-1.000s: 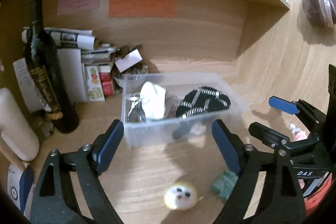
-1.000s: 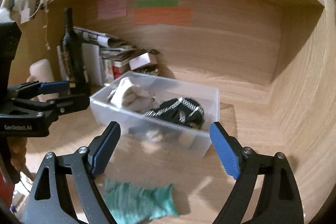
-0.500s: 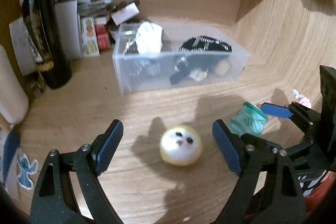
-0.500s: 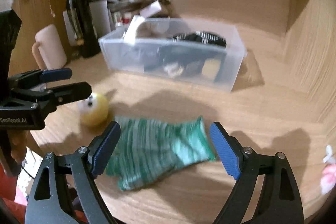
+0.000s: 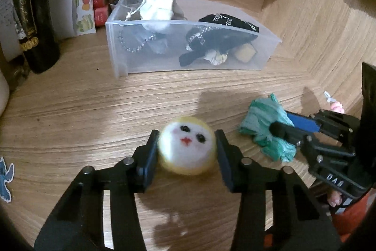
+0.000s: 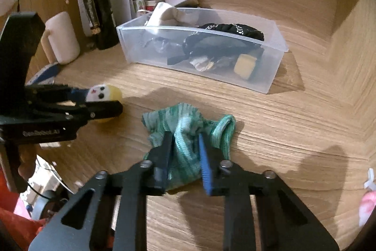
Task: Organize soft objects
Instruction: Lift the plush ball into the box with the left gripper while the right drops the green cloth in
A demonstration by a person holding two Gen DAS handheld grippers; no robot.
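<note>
Left gripper (image 5: 186, 152) clamps plush ball (image 5: 186, 148), right gripper (image 6: 184, 157) pinches green sock (image 6: 188, 128); lift both straight, clear bin (image 6: 272, 84) wall

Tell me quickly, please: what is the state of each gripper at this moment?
Left gripper: jaws closed on the yellow plush ball, on the table.
Right gripper: jaws closed on the green sock, also on the table.

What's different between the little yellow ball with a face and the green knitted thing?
The yellow ball is round and firm-looking, with a white face; the green knitted thing is limp, striped and bunched up. The ball sits in the left gripper; the knit is pinched by the right gripper. Both are soft, gripped, and outside the clear bin.
</note>
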